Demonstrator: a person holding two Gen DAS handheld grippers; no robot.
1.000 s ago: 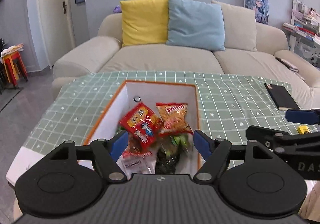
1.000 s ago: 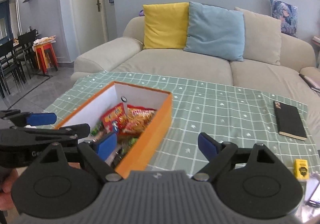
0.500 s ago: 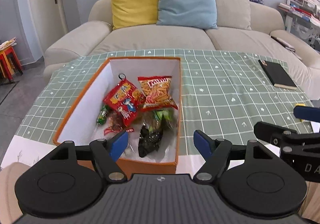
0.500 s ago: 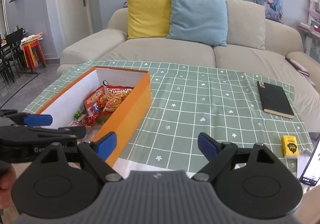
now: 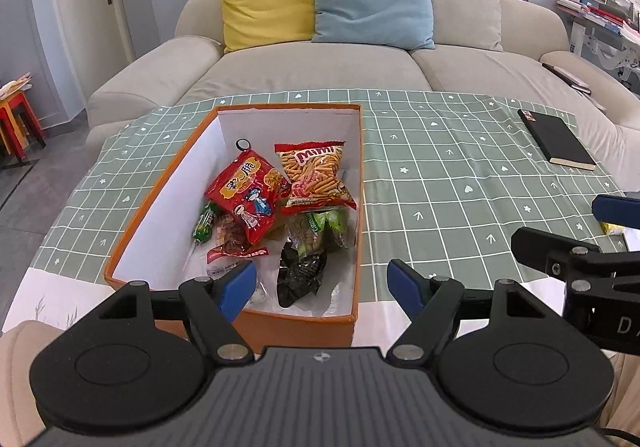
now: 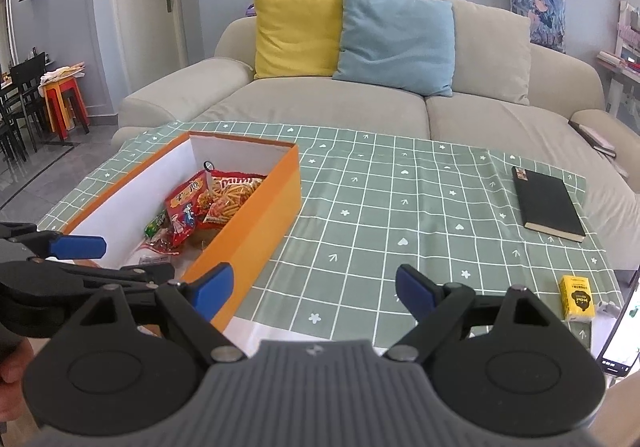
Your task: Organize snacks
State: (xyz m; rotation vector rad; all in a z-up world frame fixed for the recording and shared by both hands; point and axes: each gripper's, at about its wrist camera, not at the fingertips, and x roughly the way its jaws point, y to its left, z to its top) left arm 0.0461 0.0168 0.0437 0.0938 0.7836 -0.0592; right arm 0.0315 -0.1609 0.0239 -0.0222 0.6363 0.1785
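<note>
An orange box [image 5: 160, 191] with a white inside stands on the green checked tablecloth and holds several snack packets: a red bag [image 5: 246, 195], an orange stick-snack bag [image 5: 316, 175], a green packet [image 5: 320, 231] and a dark packet [image 5: 300, 279]. The box also shows in the right wrist view [image 6: 256, 223]. My left gripper [image 5: 320, 283] is open and empty, just before the box's near end. My right gripper [image 6: 310, 289] is open and empty over the cloth, right of the box.
A black notebook [image 6: 546, 203] lies on the cloth at the right. A small yellow box [image 6: 576, 297] and a phone [image 6: 622, 331] lie near the right front edge. A beige sofa with cushions [image 6: 360, 107] stands behind the table.
Both grippers have pulled back and up from the box, so the whole box and more of the table now show. Both stayed open and empty.
</note>
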